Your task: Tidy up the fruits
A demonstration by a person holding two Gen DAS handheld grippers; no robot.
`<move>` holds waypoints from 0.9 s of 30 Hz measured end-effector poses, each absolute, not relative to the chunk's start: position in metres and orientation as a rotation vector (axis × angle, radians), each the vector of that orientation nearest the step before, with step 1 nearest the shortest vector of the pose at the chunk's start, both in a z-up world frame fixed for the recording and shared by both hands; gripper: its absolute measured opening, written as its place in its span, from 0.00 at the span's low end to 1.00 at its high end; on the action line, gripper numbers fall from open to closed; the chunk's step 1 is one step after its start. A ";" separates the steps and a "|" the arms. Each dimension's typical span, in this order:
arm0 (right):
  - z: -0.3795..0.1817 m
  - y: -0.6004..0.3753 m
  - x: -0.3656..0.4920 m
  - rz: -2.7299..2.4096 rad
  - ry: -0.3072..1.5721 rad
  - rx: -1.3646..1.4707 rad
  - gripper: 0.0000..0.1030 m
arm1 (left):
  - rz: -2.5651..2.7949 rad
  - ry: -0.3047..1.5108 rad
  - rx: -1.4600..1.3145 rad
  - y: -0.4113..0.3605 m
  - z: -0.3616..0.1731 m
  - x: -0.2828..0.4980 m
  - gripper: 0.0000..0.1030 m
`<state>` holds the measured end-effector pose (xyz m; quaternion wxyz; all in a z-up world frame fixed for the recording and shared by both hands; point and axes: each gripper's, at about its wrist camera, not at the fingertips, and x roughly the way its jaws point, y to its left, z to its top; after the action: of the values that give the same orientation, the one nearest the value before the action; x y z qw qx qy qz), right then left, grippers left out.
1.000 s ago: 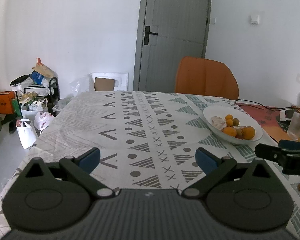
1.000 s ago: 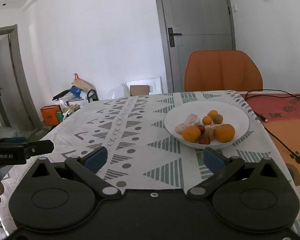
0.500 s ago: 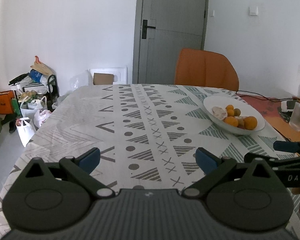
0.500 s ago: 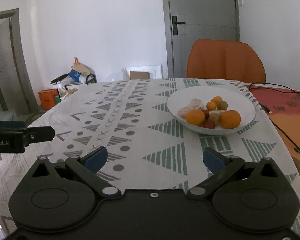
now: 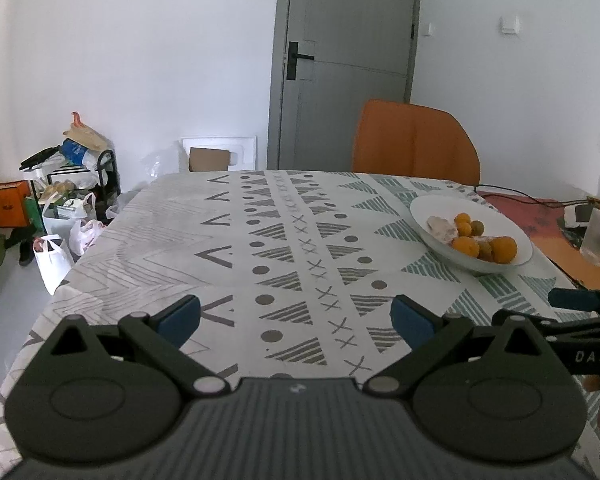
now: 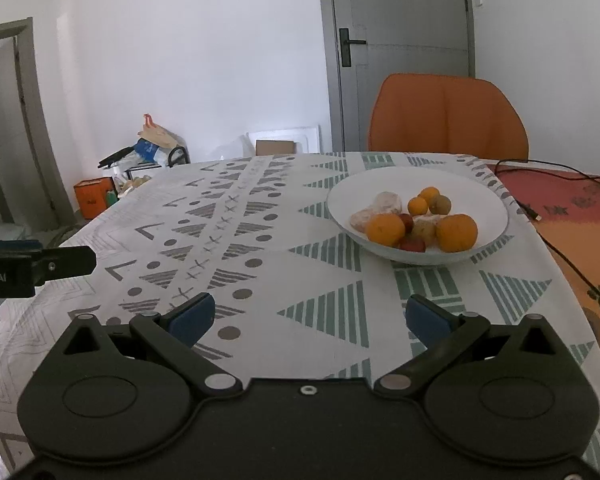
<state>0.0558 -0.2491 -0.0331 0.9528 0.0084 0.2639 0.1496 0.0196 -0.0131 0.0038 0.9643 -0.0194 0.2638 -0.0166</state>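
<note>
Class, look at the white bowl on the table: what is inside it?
The white bowl holds two large oranges, two small orange fruits, a greenish-brown fruit, red fruits and pale pieces. Anything under the pile is hidden.

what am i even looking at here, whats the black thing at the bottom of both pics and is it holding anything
These are two pictures of the same moment, each from a camera mounted on a hand-held gripper; a person carries one in each hand. The black shape at the bottom is the tool itself, with two blue-tipped fingers pointing forward.

One picture looks along the left gripper, the other along the right gripper. Each also catches the other tool at its edge.

Both grippers are open and hold nothing, over a table with a patterned tablecloth. On it stands a white bowl of fruit: two large oranges, smaller orange ones, some red ones and a few pale pieces. An orange chair stands behind the table, in front of a grey door.
</note>
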 end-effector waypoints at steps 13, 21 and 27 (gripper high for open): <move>-0.037 -0.248 0.057 0.302 0.549 0.018 1.00 | -0.024 0.537 -0.053 -0.010 0.004 0.020 0.98; -0.048 -0.245 0.061 0.314 0.589 0.017 1.00 | -0.018 0.558 -0.051 -0.012 -0.001 0.023 0.98; -0.041 -0.256 0.061 0.312 0.569 0.072 1.00 | -0.028 0.543 -0.043 -0.015 0.001 0.020 0.98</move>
<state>0.0611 -0.2562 -0.0413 0.9473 0.0353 0.2793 0.1531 0.0203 -0.0146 0.0010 0.9631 -0.0213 0.2680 -0.0141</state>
